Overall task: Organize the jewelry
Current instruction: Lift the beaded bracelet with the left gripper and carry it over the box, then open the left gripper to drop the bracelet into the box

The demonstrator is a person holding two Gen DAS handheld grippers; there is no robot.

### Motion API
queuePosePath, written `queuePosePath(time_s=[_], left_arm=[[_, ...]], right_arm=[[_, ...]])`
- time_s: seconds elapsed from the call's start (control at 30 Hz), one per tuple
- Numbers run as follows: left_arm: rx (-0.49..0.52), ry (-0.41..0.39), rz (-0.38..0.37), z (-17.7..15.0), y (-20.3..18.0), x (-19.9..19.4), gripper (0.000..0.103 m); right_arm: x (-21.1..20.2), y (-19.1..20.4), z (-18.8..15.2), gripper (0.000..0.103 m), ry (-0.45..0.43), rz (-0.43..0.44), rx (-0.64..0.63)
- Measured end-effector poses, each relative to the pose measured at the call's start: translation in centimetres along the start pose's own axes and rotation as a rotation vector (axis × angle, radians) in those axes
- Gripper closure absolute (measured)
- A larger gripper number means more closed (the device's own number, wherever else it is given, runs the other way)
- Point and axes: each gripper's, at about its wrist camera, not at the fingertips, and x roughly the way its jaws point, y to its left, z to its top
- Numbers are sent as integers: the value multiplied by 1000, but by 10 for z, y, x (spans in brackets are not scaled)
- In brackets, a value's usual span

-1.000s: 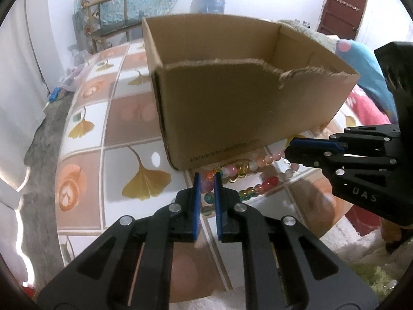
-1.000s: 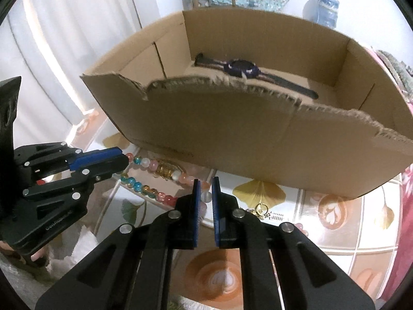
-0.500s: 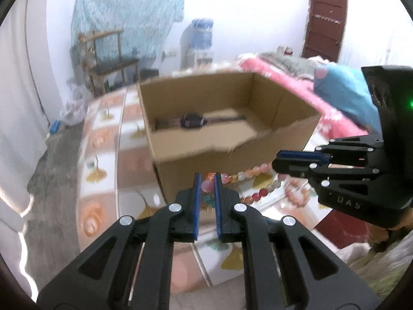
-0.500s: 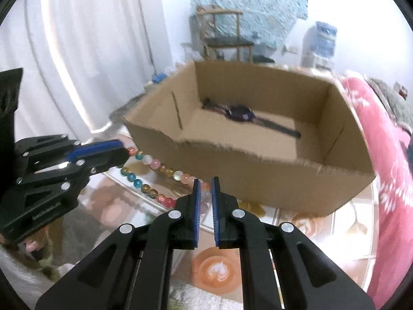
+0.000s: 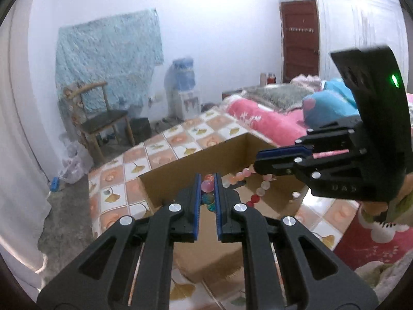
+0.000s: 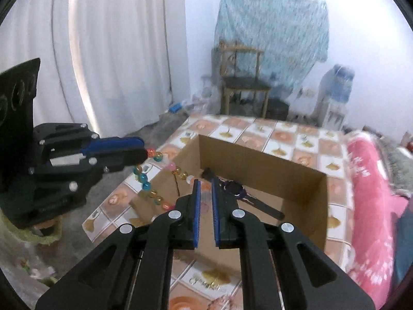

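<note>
Bead necklace (image 5: pixel 240 178) above box (image 6: pixel 258 160), tiled table (image 6: pixel 284 137).

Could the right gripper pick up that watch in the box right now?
Probably not: the right gripper is shut on the bead necklace, shared with the left gripper. The watch lies uncovered in the open cardboard box.

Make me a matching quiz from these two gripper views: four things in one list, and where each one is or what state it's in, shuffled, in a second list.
Things:
1. bead necklace
2. watch
3. cardboard box
4. wooden chair

Places or states:
A. open-topped, on the tiled tabletop
B. on the floor by the far wall
C. lying inside the box
D. strung in the air between the left gripper and the right gripper

Pairs: 1-D, 2-C, 3-A, 4-B
</note>
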Motion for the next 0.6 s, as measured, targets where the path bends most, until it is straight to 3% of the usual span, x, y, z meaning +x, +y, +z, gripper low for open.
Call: queuePosePath(time_s=[0.17,0.33,0.43,0.6], left_arm=[[0,190,-36,-1,19,70,94],[38,336,-40,-17,29,124,94],[79,402,-37,-25,30,143,94],[117,467,-24,-35,30,162,93]], right_arm=[[76,-39,15,94,234,97,70],[155,-64,2,94,495,165,141],[183,-65,-9,94,592,175,140],[208,-69,-15,94,683,189,158]])
